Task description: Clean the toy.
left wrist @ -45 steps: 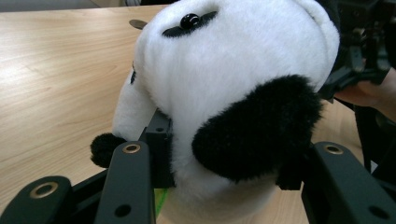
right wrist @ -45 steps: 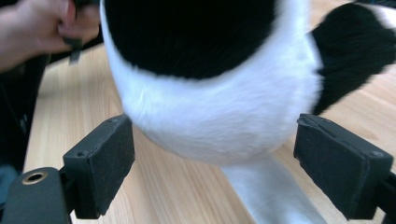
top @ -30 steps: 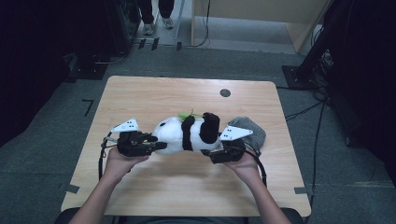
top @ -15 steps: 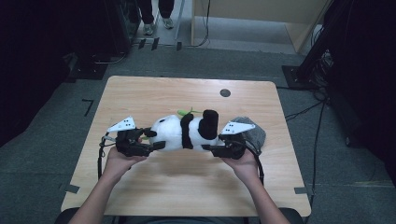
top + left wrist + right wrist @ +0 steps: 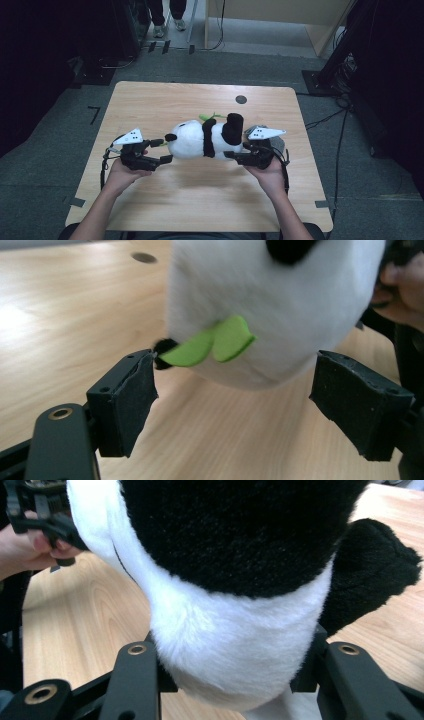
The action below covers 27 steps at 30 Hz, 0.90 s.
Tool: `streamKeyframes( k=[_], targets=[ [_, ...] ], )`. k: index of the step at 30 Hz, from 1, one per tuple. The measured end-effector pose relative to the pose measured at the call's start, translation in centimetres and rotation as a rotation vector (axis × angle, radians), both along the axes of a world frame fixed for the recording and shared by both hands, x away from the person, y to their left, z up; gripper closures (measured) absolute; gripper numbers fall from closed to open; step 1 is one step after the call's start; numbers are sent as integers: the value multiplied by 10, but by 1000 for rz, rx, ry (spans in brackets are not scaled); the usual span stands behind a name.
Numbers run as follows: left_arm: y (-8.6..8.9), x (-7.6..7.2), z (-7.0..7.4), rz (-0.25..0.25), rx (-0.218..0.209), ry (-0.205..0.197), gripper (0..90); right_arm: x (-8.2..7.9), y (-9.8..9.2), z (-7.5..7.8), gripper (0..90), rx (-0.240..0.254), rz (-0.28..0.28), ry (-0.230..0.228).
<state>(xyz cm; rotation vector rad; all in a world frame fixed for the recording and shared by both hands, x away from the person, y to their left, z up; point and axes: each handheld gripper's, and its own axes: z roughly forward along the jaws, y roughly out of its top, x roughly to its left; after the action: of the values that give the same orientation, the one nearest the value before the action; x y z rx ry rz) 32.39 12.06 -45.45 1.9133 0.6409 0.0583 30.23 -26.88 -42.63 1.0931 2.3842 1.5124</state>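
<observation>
Panda plush (image 5: pixel 205 141) clamped in right gripper (image 5: pixel 235 156); left gripper (image 5: pixel 161 151) wide apart, just opened, holding nothing.

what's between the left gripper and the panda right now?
Nothing but bare table. In the left gripper view the left gripper stands open, its jaws clear of the panda; a green leaf hangs nearest.

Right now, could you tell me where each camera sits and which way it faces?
High view: above the person's side, looking forward and down on the table; both forearms, left gripper, right gripper.
Left gripper view: along its open jaws at the plush panda, with its green leaf.
Right gripper view: along jaws clamping the panda.
All three share the panda.
</observation>
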Motion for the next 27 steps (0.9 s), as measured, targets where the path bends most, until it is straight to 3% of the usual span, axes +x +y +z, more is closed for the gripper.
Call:
streamKeyframes(
  k=[5, 7, 10, 13, 17, 20, 27],
  targets=[
    [-13, -4, -4, -28, 29, -48, 174, -1, 8, -2, 530, -4, 33, 21],
    [-16, -6, -6, -16, 34, -73, 171, -2, 11, -2, 530, 3, 38, 33],
    [-23, -9, -6, 19, 86, -83, 183, -1, 14, -4, 523, 17, 49, 66],
    [-23, -8, -6, 50, 102, -67, 280, -3, 21, -6, 505, -15, 60, 64],
    [-21, -10, 0, 85, 70, -63, 416, 0, 21, -8, 430, -5, 64, 59],
    [-21, -10, 3, 85, 68, -33, 460, 1, 19, -10, 360, -7, 60, 27],
    [-12, -1, 6, 92, -4, 91, 500, 2, 11, -16, 277, 15, 84, -35]
  ],
)
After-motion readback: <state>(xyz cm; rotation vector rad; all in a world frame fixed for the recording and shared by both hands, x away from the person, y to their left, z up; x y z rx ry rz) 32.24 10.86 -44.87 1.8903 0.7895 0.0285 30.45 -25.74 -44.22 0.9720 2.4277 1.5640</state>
